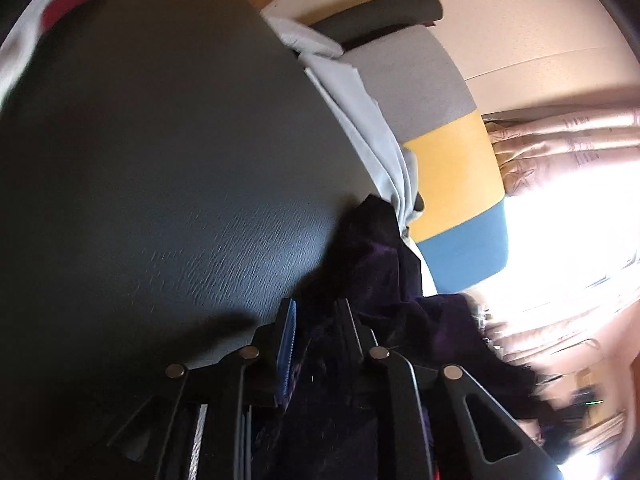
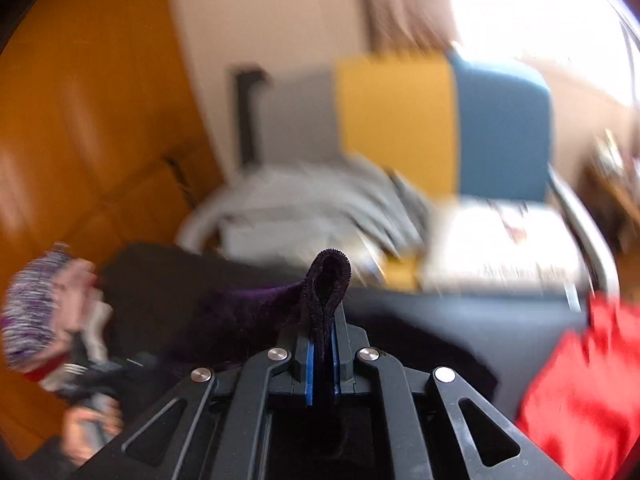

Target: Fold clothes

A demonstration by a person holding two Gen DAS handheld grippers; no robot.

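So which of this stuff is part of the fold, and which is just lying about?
In the job:
dark purple garment, pinched by both
left hand-held gripper
right hand-held gripper
dark table

Lying about:
red cloth
grey clothes
white-and-red garment
colour-block chair

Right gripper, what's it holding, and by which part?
The right gripper is shut on the dark purple garment, pinching a folded edge that loops up above the jaws. Which part of the garment that edge belongs to cannot be told.

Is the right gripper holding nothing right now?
No, the right gripper has its jaws shut on a fold of the dark purple garment, which loops up between the blue pads.
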